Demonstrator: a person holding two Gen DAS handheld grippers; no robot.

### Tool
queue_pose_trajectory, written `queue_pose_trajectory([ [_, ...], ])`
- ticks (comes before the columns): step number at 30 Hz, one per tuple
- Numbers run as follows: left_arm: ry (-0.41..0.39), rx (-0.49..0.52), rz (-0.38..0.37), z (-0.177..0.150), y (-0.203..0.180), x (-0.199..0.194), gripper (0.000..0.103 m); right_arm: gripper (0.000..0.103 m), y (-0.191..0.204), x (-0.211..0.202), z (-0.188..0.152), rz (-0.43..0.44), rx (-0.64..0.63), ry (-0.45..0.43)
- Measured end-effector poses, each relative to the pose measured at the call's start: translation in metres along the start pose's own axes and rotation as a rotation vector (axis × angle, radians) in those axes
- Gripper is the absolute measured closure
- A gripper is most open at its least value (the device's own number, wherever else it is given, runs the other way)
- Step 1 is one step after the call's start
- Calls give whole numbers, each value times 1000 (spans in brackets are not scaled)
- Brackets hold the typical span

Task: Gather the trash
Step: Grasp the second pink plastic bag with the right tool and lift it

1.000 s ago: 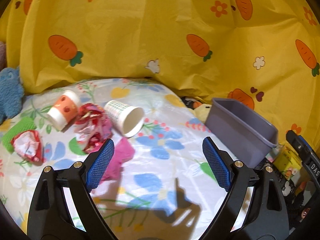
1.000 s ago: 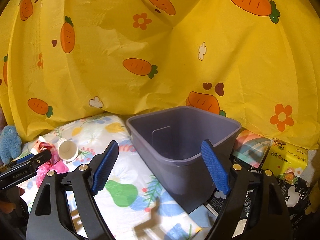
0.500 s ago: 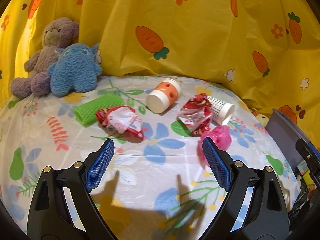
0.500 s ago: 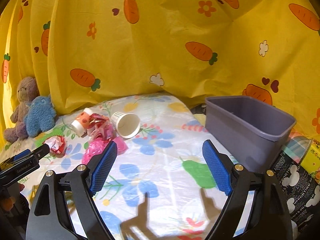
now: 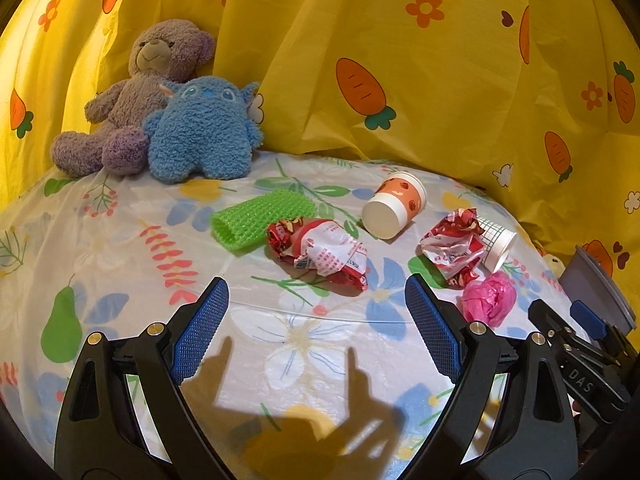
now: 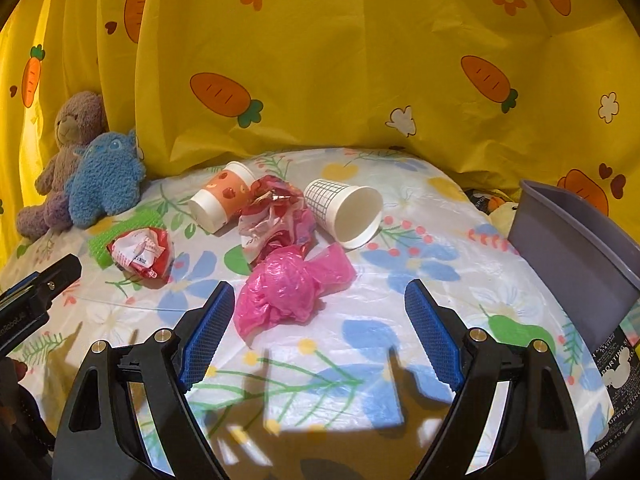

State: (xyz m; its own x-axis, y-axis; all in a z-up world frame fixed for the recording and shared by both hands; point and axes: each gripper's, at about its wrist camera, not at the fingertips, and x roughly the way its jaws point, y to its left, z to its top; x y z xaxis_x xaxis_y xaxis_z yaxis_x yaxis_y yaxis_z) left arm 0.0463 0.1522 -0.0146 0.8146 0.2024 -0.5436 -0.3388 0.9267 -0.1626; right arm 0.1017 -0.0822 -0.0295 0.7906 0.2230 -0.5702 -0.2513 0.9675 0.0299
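- The left gripper [image 5: 316, 322] hovers over the floral-sheeted bed [image 5: 100, 240] with jaws released and nothing between them; the right gripper [image 6: 319, 328] does the same, spread wide and empty.
- Straight ahead of the left jaws, at 12 o'clock, lies a crumpled red wrapper [image 5: 320, 252], its left end touching a green mesh sleeve [image 5: 260, 216] at 11 o'clock.
- At 1 o'clock from the left jaws an orange paper cup [image 5: 394, 210] lies on its side; a second red wrapper [image 5: 454, 246], a grid-print cup [image 5: 496, 244] and a pink plastic bag [image 5: 488, 298] cluster at 2 o'clock.
- In the right wrist view the pink plastic bag [image 6: 288, 292] sits just beyond the jaws at 11 o'clock, touching the second red wrapper behind it, with the grid-print cup [image 6: 348, 212] at 12 o'clock.
- The grey bin [image 6: 576, 256] stands off the bed's edge at 3 o'clock from the right jaws and looks empty as far as it shows.
- Two plush toys [image 5: 168, 104] lean against the yellow carrot-print curtain [image 5: 440, 80] at 10 o'clock.
- Judgement: the collecting is at its reach stage, with every piece still on the bed.
- Next move calls for each gripper to drop onto its nearest piece, closing low enough to pinch thin, springy film without snagging the sheet.
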Motion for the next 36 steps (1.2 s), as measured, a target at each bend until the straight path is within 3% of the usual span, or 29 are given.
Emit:
queue_pose_trajectory([
  [12, 25, -31, 5, 2, 10, 14, 15, 23, 1, 52, 8, 18, 38, 131],
  [15, 31, -34, -5, 3, 7, 16, 15, 32, 4, 60, 7, 50, 31, 170],
  [18, 44, -33, -17, 4, 1, 20, 15, 50, 5, 68, 6, 95, 33, 211],
  [19, 47, -28, -19, 4, -1, 20, 15, 62, 4, 69, 5, 111, 40, 219],
  [23, 56, -17, -22, 6, -5, 25, 15, 70, -4, 63, 4, 143, 65, 204],
  [33, 114, -66, 8, 28, -17, 68, 15, 70, -28, 10, 4, 138, 54, 70],
  [36, 153, -61, 14, 29, -21, 88, 20, 70, -38, 0, 4, 144, 55, 54],
])
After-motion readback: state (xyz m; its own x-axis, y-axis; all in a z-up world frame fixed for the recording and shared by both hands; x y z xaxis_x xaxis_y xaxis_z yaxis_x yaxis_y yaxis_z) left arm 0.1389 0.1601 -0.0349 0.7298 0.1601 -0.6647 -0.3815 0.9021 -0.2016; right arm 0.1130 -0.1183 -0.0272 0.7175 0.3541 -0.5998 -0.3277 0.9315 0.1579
